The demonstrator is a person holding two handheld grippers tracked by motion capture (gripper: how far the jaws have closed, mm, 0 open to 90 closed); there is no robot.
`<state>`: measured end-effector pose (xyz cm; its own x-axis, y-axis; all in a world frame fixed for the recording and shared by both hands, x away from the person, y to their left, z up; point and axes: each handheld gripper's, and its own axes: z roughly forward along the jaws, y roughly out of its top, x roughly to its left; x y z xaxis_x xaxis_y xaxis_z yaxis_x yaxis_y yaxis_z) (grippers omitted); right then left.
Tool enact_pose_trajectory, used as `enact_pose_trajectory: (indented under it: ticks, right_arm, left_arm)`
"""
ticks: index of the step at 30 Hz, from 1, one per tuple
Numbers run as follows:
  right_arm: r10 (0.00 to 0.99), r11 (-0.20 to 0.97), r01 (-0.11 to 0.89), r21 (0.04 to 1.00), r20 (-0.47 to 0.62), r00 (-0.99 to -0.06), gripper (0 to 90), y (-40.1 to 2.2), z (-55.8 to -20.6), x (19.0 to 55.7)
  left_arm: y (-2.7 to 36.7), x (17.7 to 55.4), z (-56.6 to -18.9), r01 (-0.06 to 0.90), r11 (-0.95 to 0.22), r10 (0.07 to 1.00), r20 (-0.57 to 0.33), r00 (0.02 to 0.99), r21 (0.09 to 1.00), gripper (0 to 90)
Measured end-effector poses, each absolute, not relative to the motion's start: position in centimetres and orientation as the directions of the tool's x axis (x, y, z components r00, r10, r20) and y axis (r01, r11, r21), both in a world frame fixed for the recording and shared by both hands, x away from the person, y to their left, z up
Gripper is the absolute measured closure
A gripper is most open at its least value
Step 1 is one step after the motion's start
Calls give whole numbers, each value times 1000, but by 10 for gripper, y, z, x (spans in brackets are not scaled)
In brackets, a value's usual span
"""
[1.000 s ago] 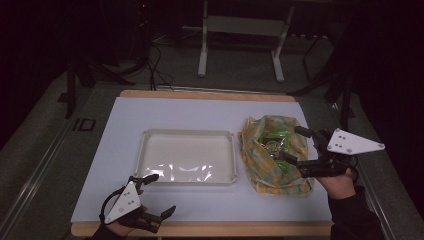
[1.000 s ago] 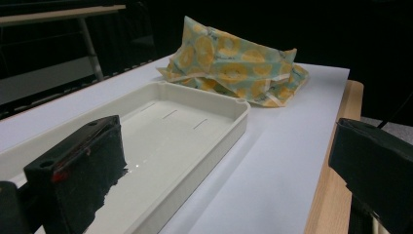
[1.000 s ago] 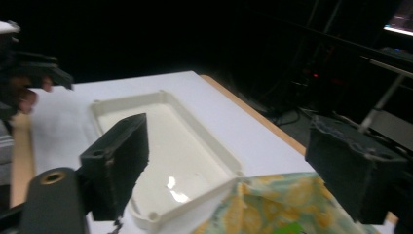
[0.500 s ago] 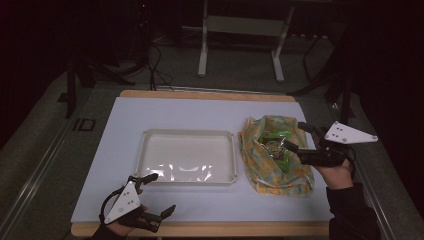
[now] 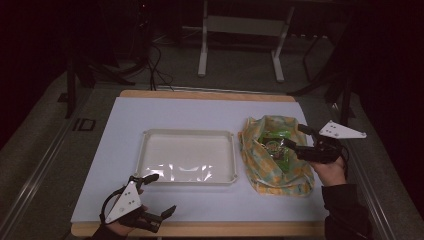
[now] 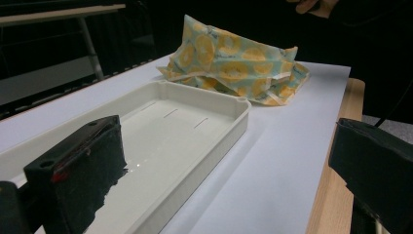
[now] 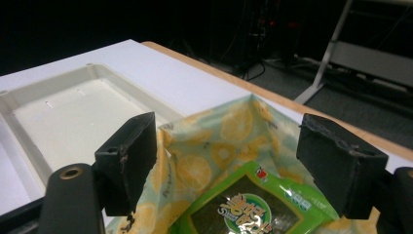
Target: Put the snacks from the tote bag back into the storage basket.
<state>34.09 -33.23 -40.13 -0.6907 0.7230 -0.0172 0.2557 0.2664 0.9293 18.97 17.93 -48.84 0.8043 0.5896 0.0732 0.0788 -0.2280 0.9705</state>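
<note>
The right tongs (image 5: 295, 142), wide apart and empty, hover over the green packet (image 5: 274, 146) in the bag (image 5: 275, 175); the left tongs (image 5: 156, 196) idle open, far off.

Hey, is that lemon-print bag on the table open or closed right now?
Open. The lemon-print bag gapes at its mouth, and a green packet shows inside it in the high view and the right gripper view.

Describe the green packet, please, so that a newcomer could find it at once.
Start at the white tray in the middle of the table. Right of it lies a lemon-print bag. The green packet sits in its open mouth, the one glossy green thing there.
</note>
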Motion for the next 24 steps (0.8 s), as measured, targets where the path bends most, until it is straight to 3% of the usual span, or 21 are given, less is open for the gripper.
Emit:
enact_pose_trajectory:
  ticks: [8, 24]
  right_arm:
    - [776, 275, 287, 918, -36, -629, 224, -337, -420, 351]
    - [807, 246, 374, 894, 25, -590, 253, -337, -456, 369]
  left_arm:
    - [179, 190, -488, 77, -230, 587, 75, 806, 970, 4]
    - [179, 190, -489, 79, -236, 584, 76, 808, 969, 4]
